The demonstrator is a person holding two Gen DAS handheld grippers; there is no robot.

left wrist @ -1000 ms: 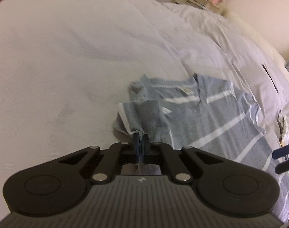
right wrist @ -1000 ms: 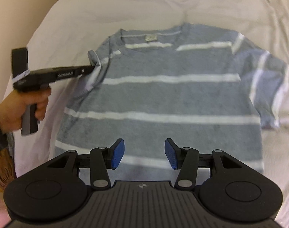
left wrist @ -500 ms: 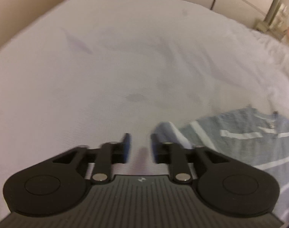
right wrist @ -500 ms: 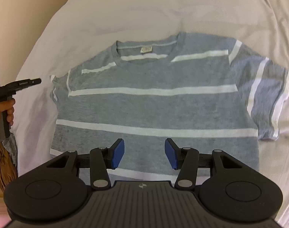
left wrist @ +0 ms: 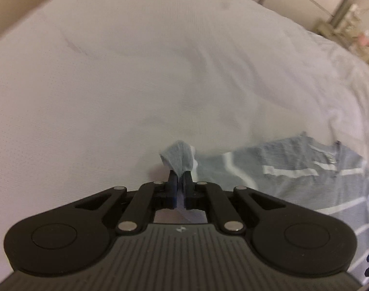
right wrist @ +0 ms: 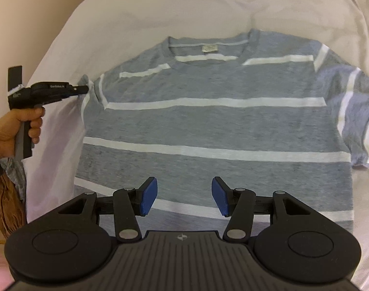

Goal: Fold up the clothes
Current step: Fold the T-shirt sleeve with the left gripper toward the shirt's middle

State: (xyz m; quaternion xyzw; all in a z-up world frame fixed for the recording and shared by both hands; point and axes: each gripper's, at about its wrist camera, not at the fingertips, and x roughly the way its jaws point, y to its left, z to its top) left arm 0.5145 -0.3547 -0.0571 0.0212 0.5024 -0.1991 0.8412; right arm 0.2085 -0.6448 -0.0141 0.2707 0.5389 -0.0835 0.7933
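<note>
Striped t-shirt (right wrist: 216, 126) flat on white bed (left wrist: 136, 72), left gripper (left wrist: 180, 178) pinching its sleeve (left wrist: 178, 155), right gripper (right wrist: 183, 197) spread, holding nothing

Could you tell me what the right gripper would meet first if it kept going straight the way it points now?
Probably the T-shirt: the right gripper, jaws open, points down at its striped front, with nothing between them. How far off it is isn't clear.
</note>
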